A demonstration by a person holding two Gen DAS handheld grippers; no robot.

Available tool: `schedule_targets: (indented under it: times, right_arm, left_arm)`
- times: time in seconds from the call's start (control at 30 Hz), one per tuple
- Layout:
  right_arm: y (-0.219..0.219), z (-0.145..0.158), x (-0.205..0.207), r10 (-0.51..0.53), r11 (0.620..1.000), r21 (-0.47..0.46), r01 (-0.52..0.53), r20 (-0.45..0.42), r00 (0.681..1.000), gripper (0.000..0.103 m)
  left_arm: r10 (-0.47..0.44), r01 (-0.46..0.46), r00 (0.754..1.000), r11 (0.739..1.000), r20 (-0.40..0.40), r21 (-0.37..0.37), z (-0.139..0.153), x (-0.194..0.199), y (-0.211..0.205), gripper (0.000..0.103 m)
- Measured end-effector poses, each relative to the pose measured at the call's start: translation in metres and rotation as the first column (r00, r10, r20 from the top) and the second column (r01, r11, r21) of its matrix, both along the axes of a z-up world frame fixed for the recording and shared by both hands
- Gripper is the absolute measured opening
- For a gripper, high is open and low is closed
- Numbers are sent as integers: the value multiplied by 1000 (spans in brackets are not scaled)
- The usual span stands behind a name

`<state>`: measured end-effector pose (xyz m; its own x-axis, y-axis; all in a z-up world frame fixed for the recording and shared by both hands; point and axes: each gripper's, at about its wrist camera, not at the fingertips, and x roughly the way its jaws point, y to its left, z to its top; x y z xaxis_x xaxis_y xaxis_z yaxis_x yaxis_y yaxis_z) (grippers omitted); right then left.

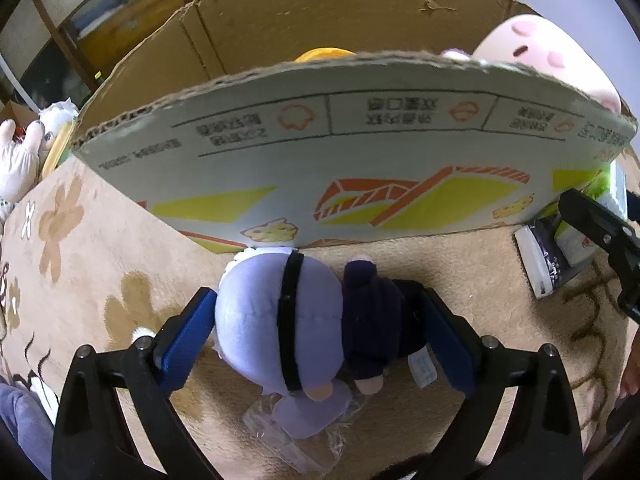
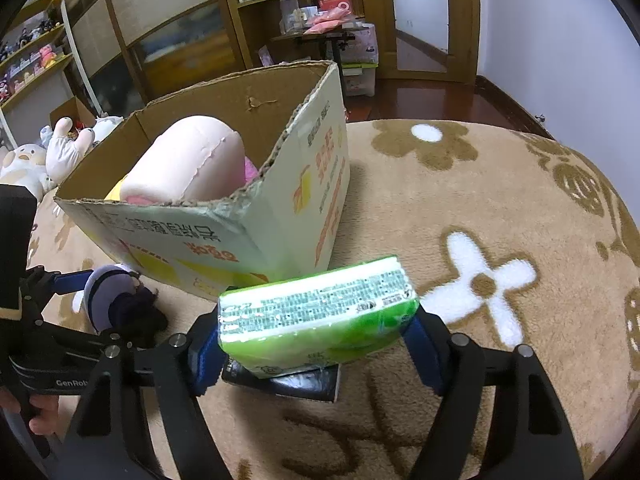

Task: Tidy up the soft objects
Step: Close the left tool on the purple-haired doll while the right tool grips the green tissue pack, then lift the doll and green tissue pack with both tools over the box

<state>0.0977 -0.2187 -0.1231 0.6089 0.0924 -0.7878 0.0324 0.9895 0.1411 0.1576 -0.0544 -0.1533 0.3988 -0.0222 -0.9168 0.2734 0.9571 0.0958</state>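
Left tongs (image 1: 316, 328) clamped on a lilac plush doll (image 1: 276, 320) beside the cardboard box (image 1: 320, 152), right tongs (image 2: 316, 340) holding a green tissue pack (image 2: 316, 312), on the flowered rug (image 2: 500, 208).

**Legible text: one partial brand mark**

- Left claw (image 2: 86, 292) body, seen from the right wrist view: white lettering "GenRob", cut off by the arm in front of it.
- Box (image 1: 360, 152): printed Chinese characters in black and orange, upside down in both views; too distorted to read.
- Green pack (image 2: 316, 312): dense block of fine print on its white face, too small to read.
- Doll tag (image 1: 422, 368): print blurred, unreadable.
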Motion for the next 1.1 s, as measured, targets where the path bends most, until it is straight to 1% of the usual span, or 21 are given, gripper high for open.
schedule_targets:
  times: [0.23, 0.37, 0.63, 0.73, 1.1]
  right_arm:
    - [-1, 2, -3, -6, 1000, 7, 6, -1, 1000, 80]
    - [-2, 3, -5, -8, 1000, 13, 8, 0, 1000, 80]
    - [-1, 6, -8, -9, 1000, 10, 9, 4, 1000, 80]
    - [0, 8, -10, -5, 1000, 3, 5, 8, 1000, 80]
    - [3, 18, -18, 3, 1000, 15, -4, 28, 1000, 80]
  left_arm:
    - [49, -50, 999, 997, -17, -64, 11, 4, 25, 94]
    - [69, -70, 997, 994, -24, -83, 17, 3, 38, 94]
    - [90, -93, 995, 990, -31, -108, 16, 2, 45, 94]
    - [106, -111, 994, 986, -39, -128, 18, 2, 51, 94]
    - [97, -96, 995, 983, -3, -154, 25, -6, 59, 94]
